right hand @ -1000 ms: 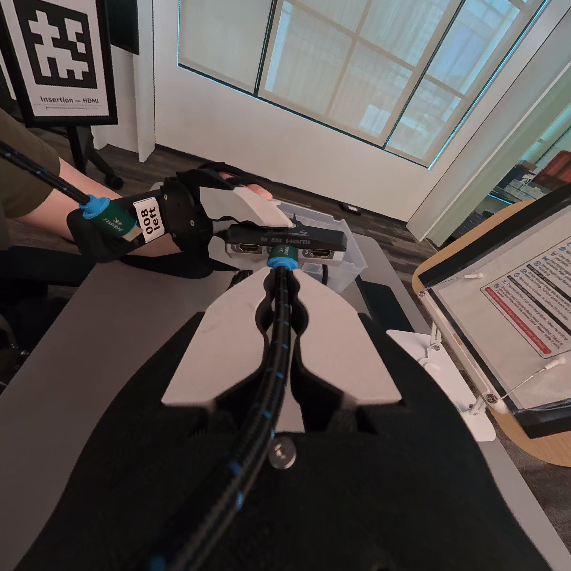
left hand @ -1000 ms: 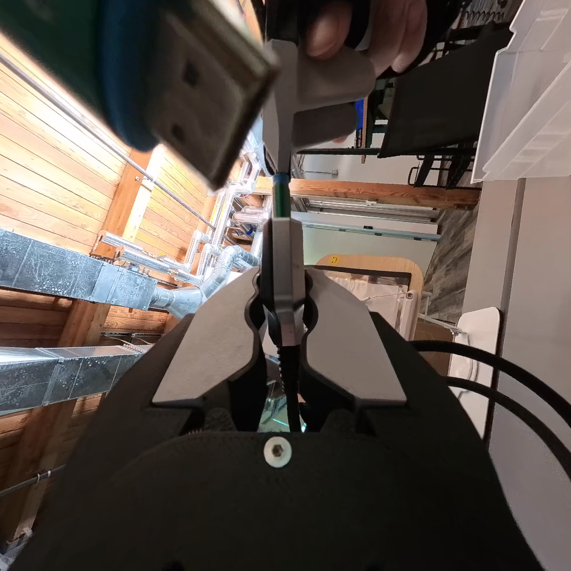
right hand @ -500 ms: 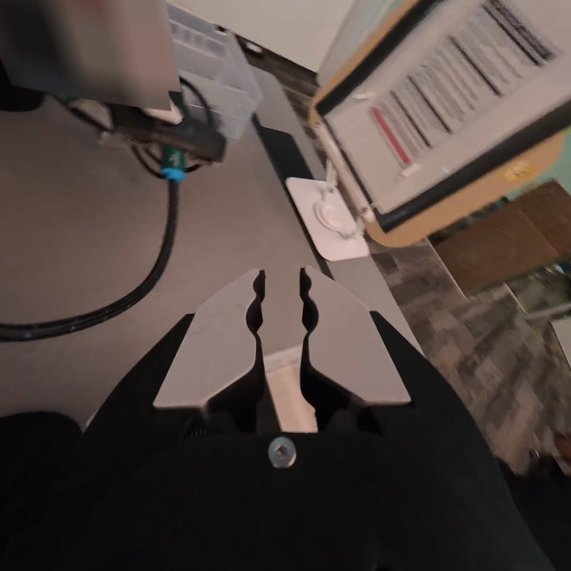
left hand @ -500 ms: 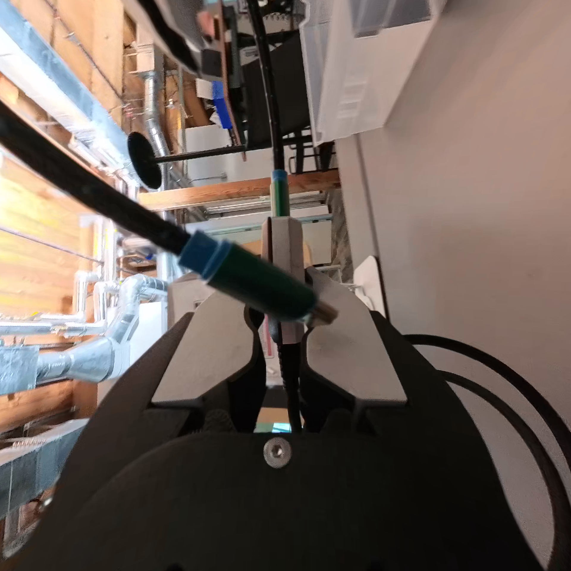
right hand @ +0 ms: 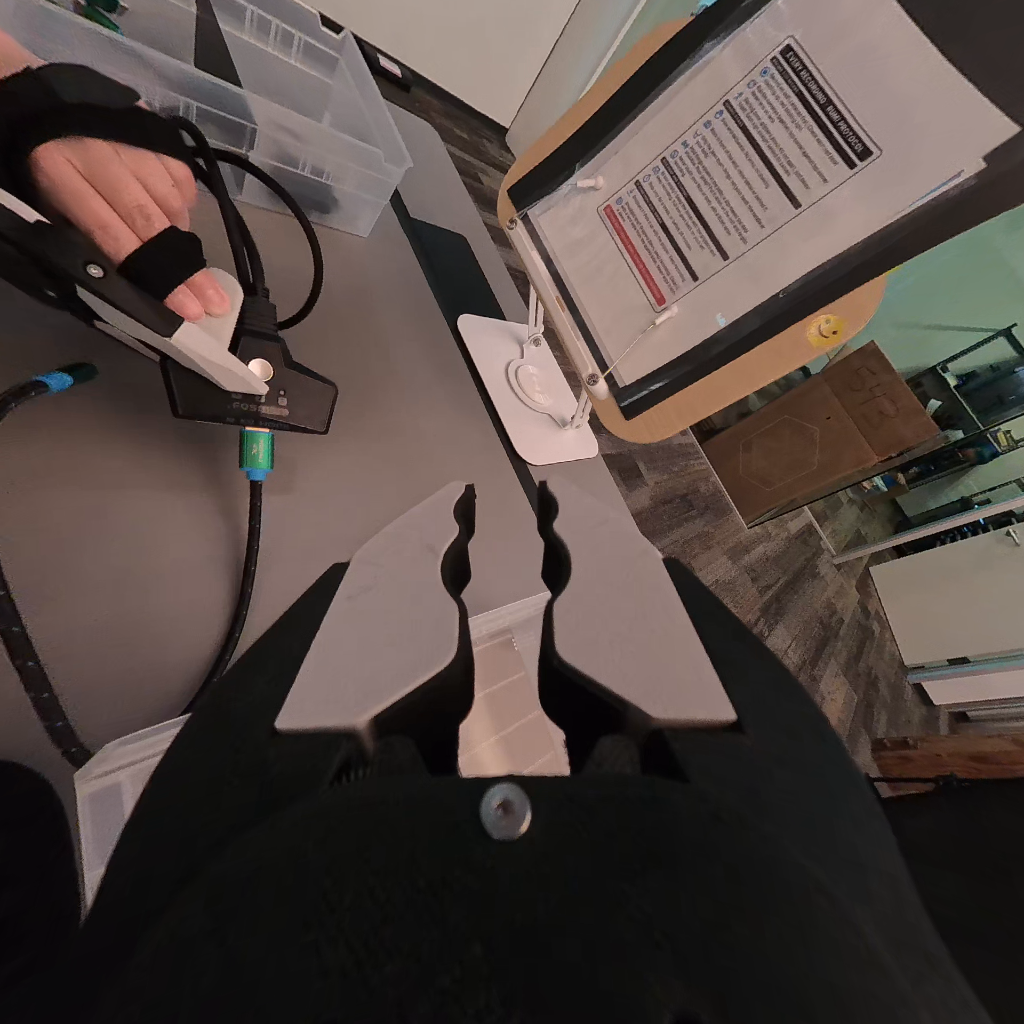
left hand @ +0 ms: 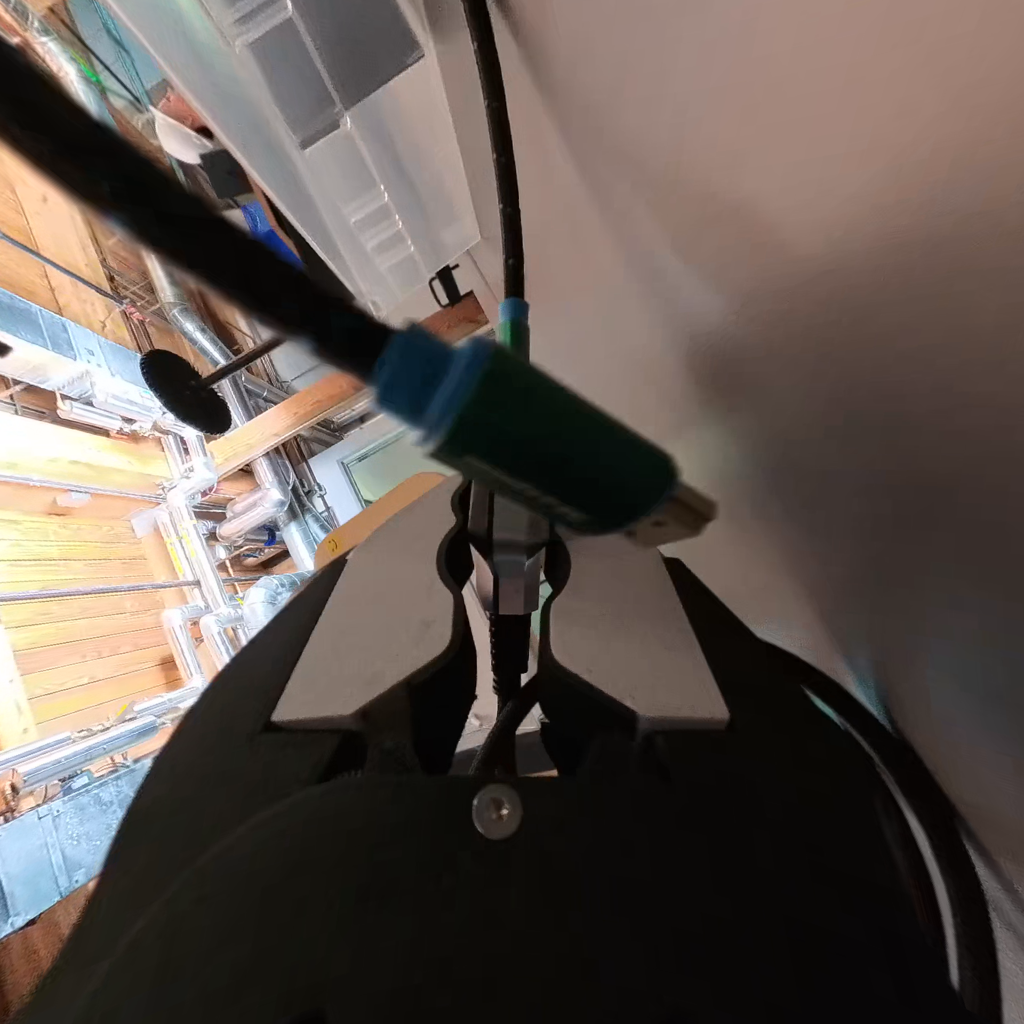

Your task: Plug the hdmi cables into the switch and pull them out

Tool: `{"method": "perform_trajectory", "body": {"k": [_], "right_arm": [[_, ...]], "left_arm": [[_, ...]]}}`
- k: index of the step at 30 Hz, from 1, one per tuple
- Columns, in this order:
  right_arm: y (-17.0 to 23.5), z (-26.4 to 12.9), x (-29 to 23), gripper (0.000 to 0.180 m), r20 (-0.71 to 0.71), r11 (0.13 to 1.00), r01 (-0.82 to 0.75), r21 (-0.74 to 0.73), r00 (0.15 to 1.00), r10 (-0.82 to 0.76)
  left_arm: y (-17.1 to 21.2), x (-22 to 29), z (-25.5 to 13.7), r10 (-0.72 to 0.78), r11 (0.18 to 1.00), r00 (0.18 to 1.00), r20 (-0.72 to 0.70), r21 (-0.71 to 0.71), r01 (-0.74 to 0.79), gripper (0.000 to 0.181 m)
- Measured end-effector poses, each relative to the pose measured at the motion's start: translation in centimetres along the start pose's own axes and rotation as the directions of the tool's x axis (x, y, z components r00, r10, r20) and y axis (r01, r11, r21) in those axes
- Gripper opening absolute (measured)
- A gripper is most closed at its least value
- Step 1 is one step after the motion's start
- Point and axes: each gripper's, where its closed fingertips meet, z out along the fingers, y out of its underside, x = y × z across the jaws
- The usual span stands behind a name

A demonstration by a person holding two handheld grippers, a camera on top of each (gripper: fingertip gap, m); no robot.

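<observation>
Bare grey worktop (right hand: 388, 343) lies open ahead of the empty right hand-held gripper (right hand: 505, 487); a braided cable (right hand: 252, 532) loops across its left, a white stand base (right hand: 526, 388) and clear bin (right hand: 310, 111) crowd the far edge.

A grey counter (right hand: 388, 343) carries a clear plastic bin (right hand: 310, 127), a white stand base (right hand: 526, 399) and braided black cable (right hand: 244, 565).
</observation>
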Motion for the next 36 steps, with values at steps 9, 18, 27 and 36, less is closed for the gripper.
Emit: {"method": "perform_trajectory", "body": {"k": [9, 18, 27, 36], "right_arm": [[0.5, 0.4, -0.1, 0.022, -0.002, 0.999, 0.017, -0.041, 1.000, -0.017], [0.8, 0.4, -0.2, 0.022, 0.009, 0.998, 0.013, -0.054, 1.000, -0.012], [0.6, 0.8, -0.4, 0.022, 0.014, 0.998, 0.015, -0.055, 1.000, -0.014], [1.4, 2.9, -1.6, 0.022, 0.059, 0.989, 0.053, -0.137, 0.997, -0.045]], "left_arm": [[-1.1, 2.3, -0.4, -0.280, 0.960, 0.913, -0.296, -0.056, 0.276, 0.061], [0.4, -1.1, -4.2, -0.536, 0.824, 0.723, -0.435, -0.083, 0.561, 0.056], [18.8, -8.4, -13.3, -0.974, 0.223, 0.225, -0.011, -0.193, 0.956, 0.048], [27.2, 8.5, -24.1, -0.961, -0.276, -0.145, 0.237, -0.750, 0.601, 0.036]]}}
